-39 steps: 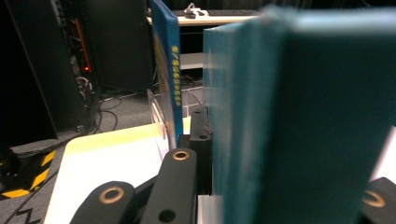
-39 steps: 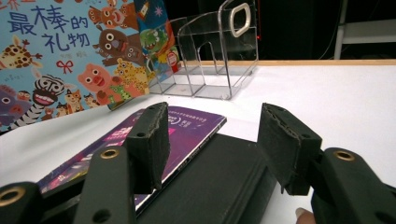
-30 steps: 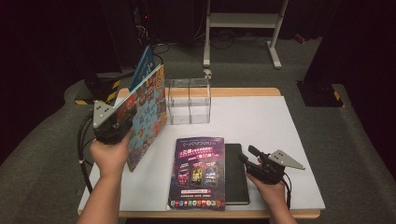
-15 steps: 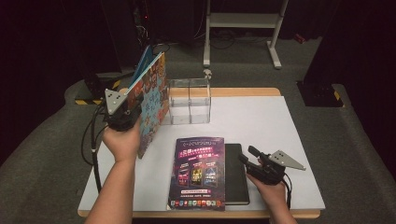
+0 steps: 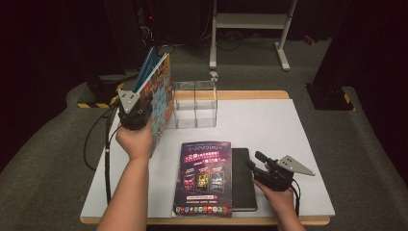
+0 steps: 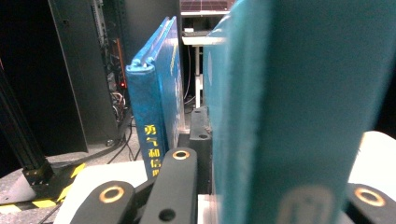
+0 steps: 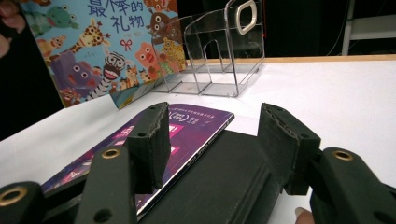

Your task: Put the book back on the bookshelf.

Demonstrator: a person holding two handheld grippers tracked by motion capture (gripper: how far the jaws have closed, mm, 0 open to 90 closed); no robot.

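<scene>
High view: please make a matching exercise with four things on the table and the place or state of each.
Things:
1. picture book
2. purple magazine
3. black notebook
4. clear rack

States:
a. partly under the magazine
b. empty, standing at the table's far edge
c. held upright in the left gripper
d. lying flat, cover up

Pairs: 1-c, 2-d, 3-a, 4-b

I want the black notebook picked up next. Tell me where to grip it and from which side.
Grip the black notebook on its free right long edge, coming in from the right with the right hand-held gripper, jaws above and below the cover. It lies flat, and the purple magazine seems to overlap its left edge, so that side is probably blocked.
</scene>
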